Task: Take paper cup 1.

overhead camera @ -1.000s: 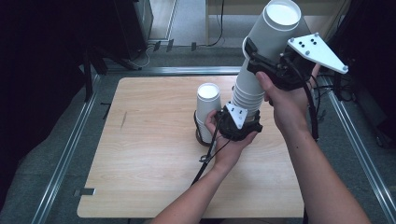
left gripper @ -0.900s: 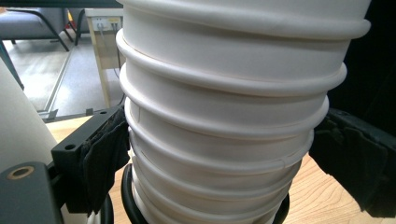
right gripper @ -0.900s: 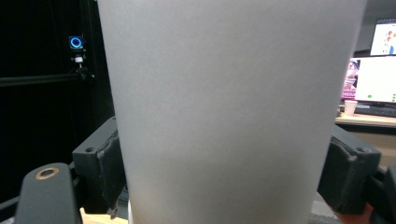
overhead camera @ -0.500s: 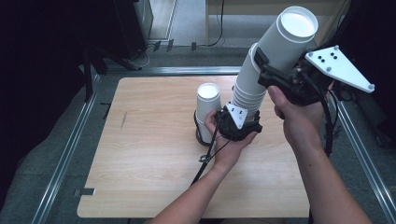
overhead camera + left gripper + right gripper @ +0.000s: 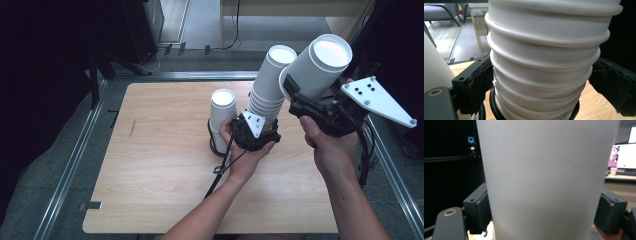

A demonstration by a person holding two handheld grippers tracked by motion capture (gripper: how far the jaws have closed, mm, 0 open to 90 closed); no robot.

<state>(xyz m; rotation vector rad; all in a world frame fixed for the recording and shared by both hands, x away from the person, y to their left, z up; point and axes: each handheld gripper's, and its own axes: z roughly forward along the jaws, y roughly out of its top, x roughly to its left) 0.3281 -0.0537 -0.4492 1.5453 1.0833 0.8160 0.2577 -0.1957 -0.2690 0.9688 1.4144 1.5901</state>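
Single cup (image 5: pixel 320 62): clamped in right gripper (image 5: pixel 300 102), now clear of stack (image 5: pixel 267 87) gripped by left gripper (image 5: pixel 255 131); separation done, placement pending.

Bright, even overhead light on the table (image 5: pixel 165 190), dark surroundings, soft close-up blur.

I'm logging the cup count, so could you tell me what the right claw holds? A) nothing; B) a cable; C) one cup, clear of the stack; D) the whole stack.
C: the right claw grips one cup, apart from the stack in the left claw.
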